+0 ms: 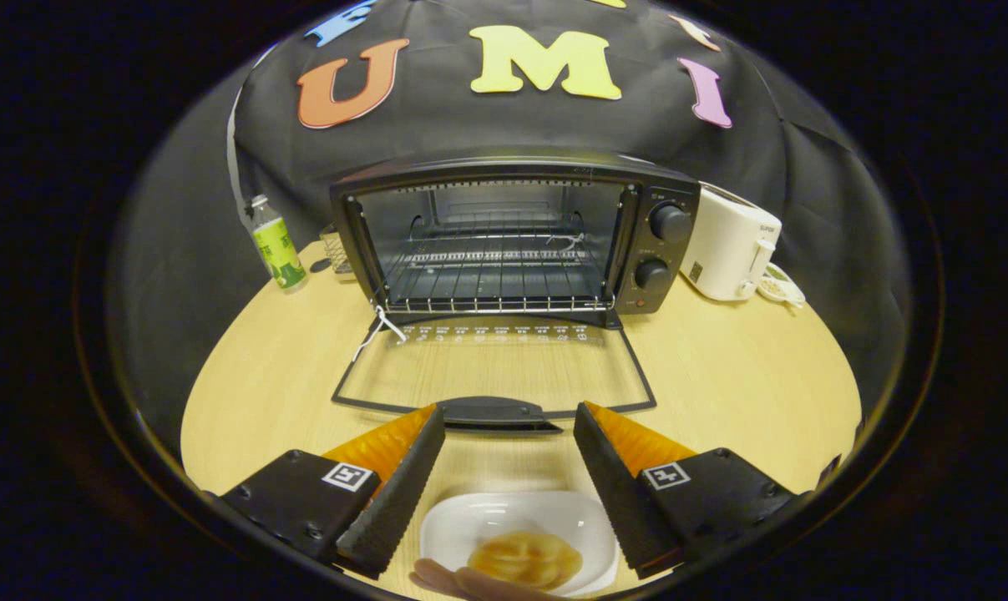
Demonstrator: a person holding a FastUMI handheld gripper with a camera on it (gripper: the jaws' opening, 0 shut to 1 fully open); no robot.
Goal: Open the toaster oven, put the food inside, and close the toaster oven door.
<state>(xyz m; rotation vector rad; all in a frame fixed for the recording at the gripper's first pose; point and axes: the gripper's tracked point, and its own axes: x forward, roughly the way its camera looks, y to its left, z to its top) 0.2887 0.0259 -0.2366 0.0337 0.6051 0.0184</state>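
Bottle (278,249): stands on your table (721,376), left of the oven.
Toaster oven (512,238): door (495,367) folded down flat, rack bare.
Hand-held gripper (509,430): your fingers spread apart, gripping nothing, tips beside the door handle (495,411).
Food (524,559): on the white dish (470,522) between your fingers.
White toaster (725,246): right of the oven.

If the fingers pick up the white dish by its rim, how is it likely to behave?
The white dish looks glossy, so probably slippery. It is shallow, so the food may slide if tilted. The gripper is open, fingers either side of it.
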